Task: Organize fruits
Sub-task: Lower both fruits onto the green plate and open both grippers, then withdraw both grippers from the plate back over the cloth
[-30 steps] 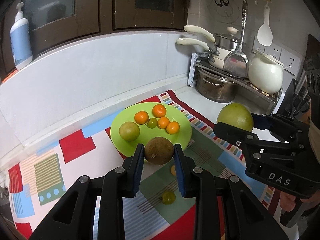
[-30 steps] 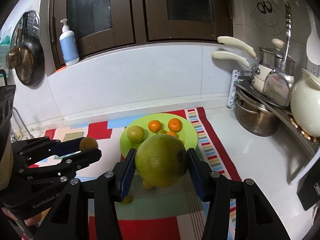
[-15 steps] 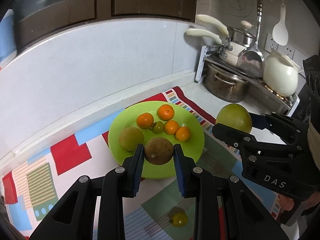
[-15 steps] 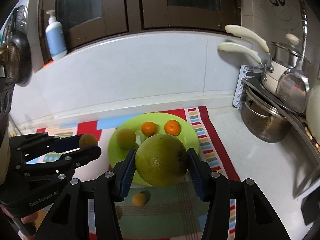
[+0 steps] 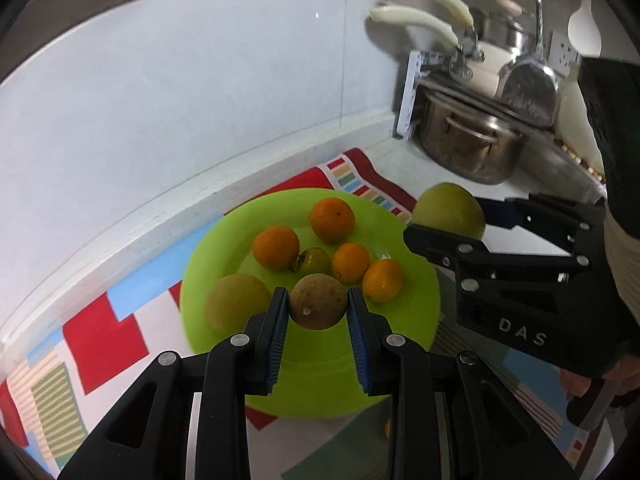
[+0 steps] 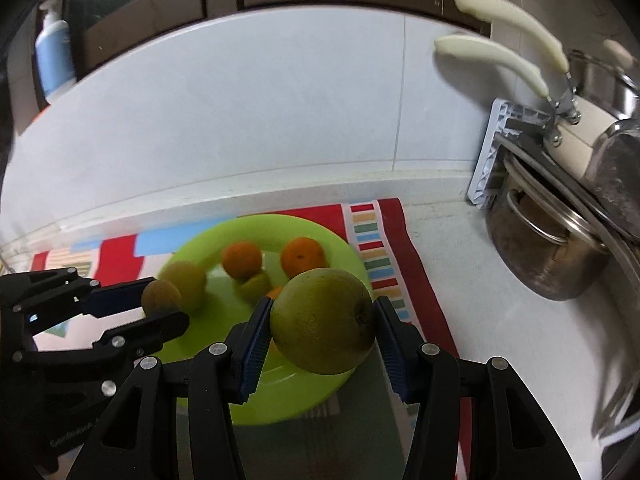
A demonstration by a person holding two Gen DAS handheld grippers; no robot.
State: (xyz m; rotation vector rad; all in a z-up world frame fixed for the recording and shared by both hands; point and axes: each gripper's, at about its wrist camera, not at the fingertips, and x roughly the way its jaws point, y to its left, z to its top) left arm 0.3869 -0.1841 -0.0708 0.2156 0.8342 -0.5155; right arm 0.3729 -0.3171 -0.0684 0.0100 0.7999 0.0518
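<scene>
- brown fruit (image 5: 319,301) pinched between the left gripper (image 5: 319,312) pads, held above the near half of the green plate (image 5: 416,312); open plate lies just ahead and below it.
- big green fruit (image 6: 323,320) clamped in the right gripper (image 6: 320,344), over the plate's right near rim.
- left gripper looks nearer a free spot; both fruits round, no long axis.
- plate already holds four oranges (image 5: 276,247), a small green one, a yellow-green fruit (image 5: 236,308).
- height above the plate hard to judge; right view is blurred; mat (image 5: 104,336) partly hidden by grippers.

Lime-green plate (image 5: 416,308), orange mandarins (image 5: 276,247), multicoloured striped mat (image 5: 104,332).
</scene>
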